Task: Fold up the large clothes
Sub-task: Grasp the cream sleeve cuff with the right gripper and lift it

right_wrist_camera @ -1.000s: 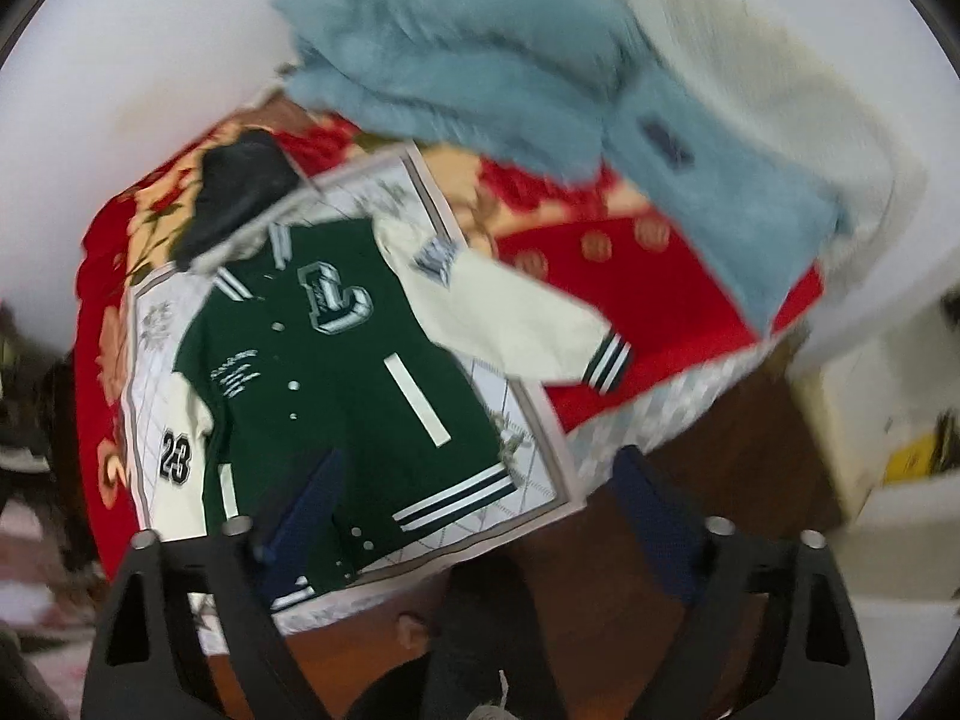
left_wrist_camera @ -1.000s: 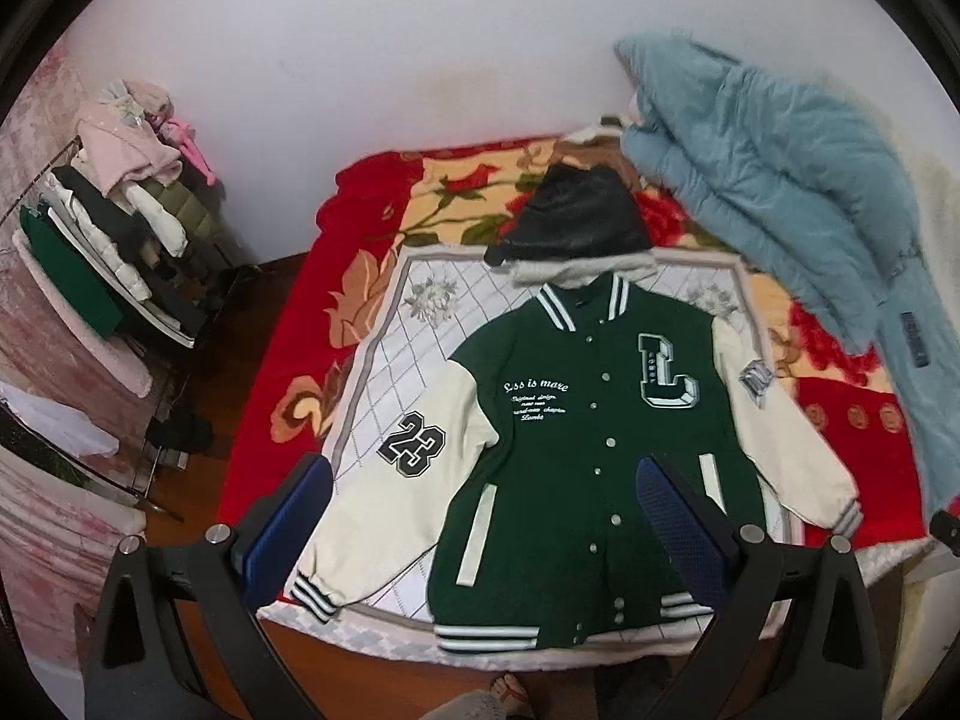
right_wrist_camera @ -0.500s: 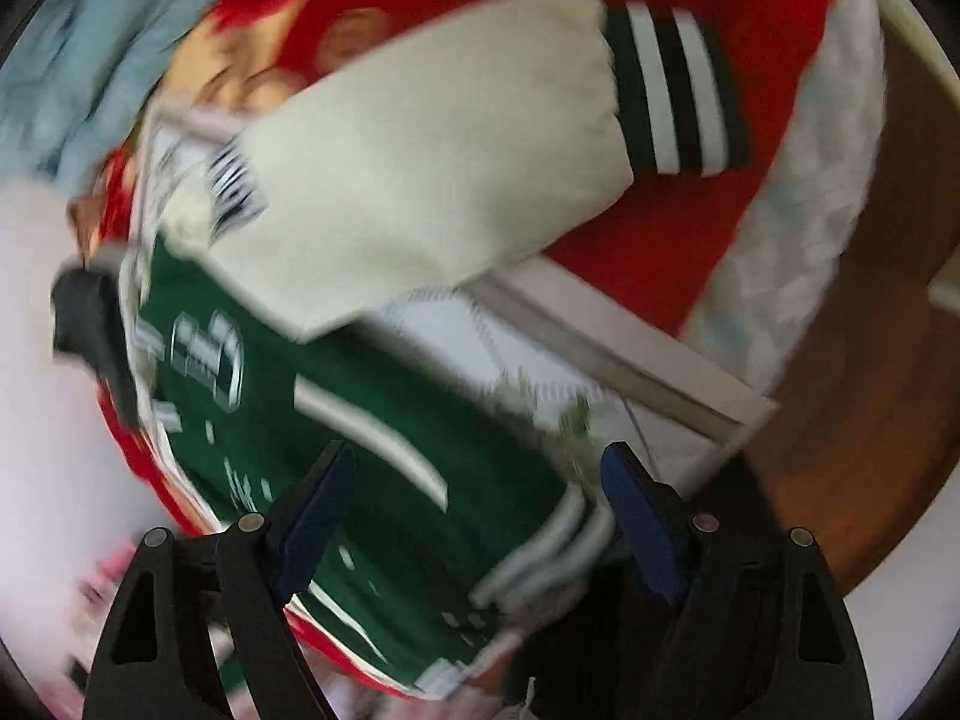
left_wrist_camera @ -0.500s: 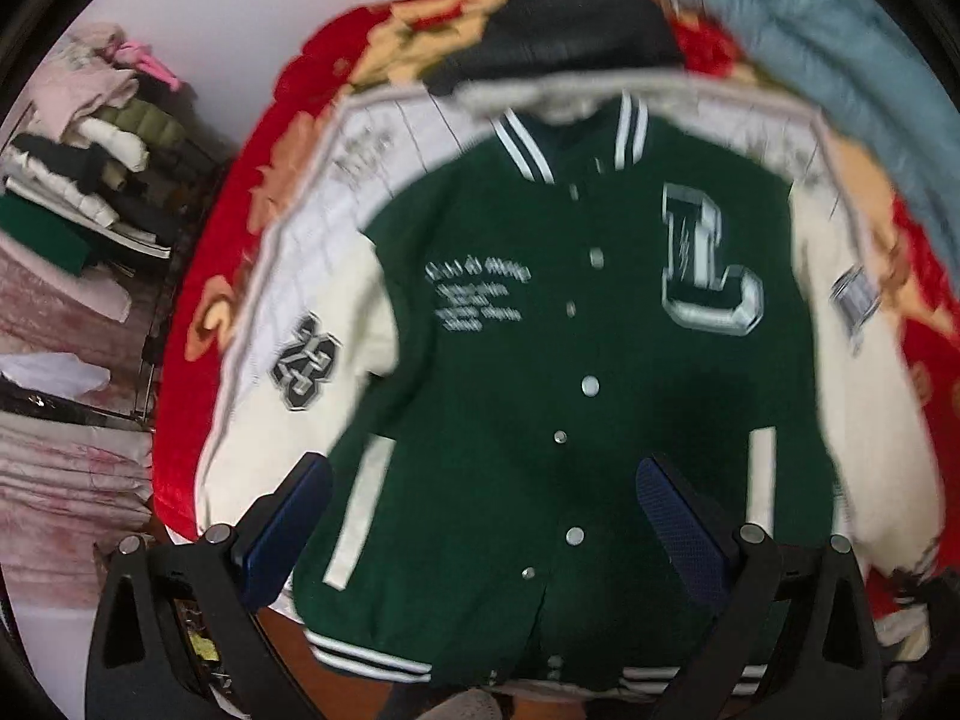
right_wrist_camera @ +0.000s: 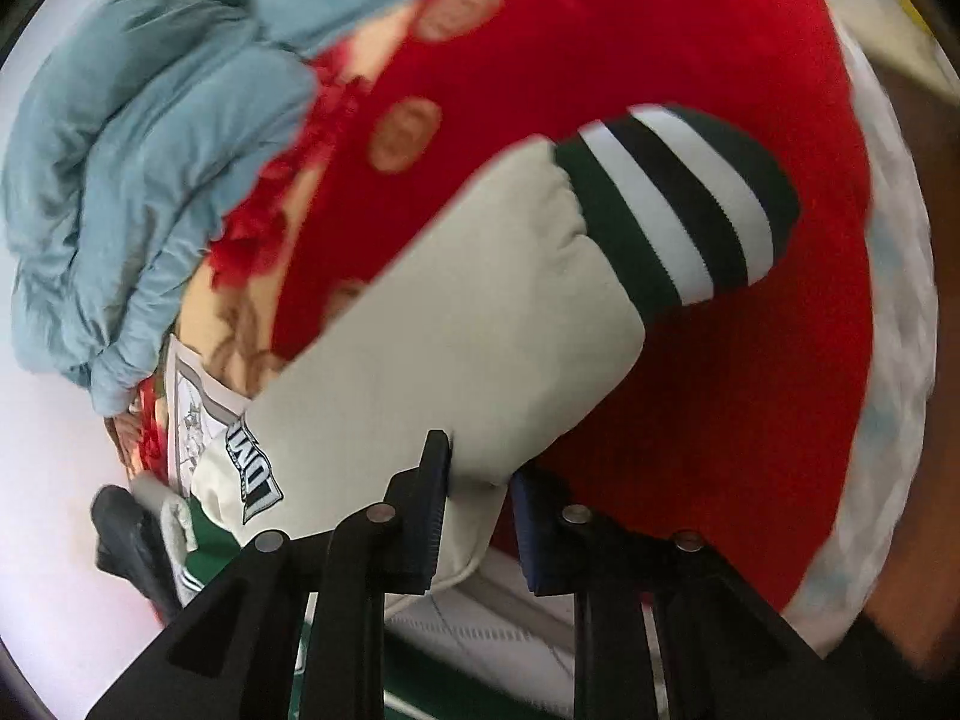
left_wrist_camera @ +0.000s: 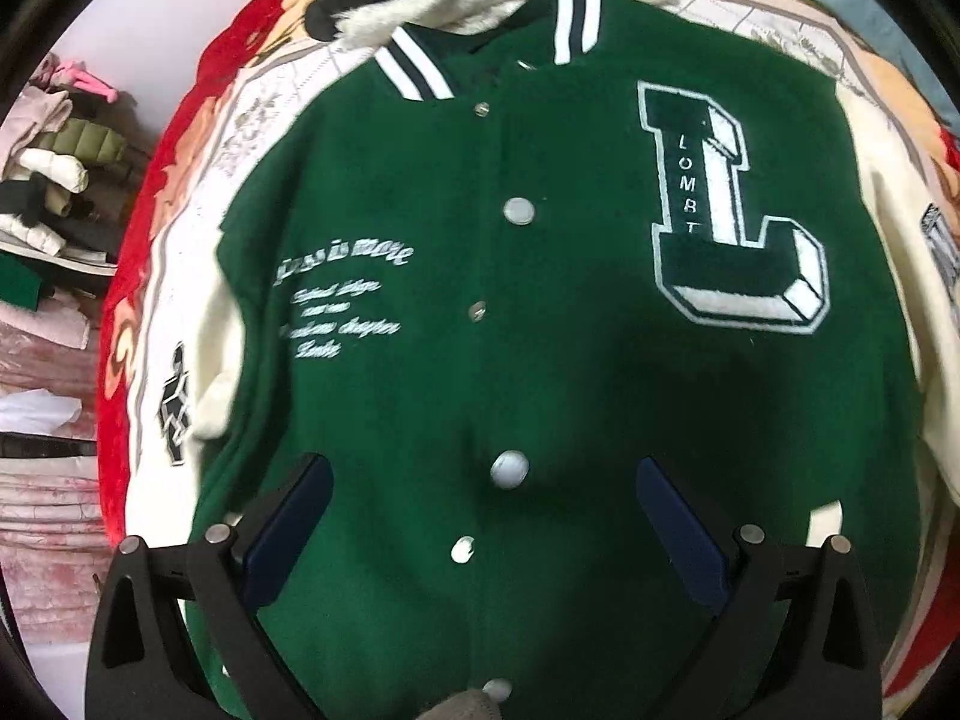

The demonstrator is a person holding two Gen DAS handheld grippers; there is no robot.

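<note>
1. Jacket sleeve sits pinched between your right gripper fingers, near the shoulder patch.
2. Your left gripper fingers stand apart, empty, over the buttoned front.
3. Sleeve's long axis runs away from the right fingers toward the bed's edge.

Left wrist view looks down close over jacket front, toward the bed's wall edge. Right wrist view sits closer over its sleeve, facing the bed's side edge. Both share the jacket.
</note>
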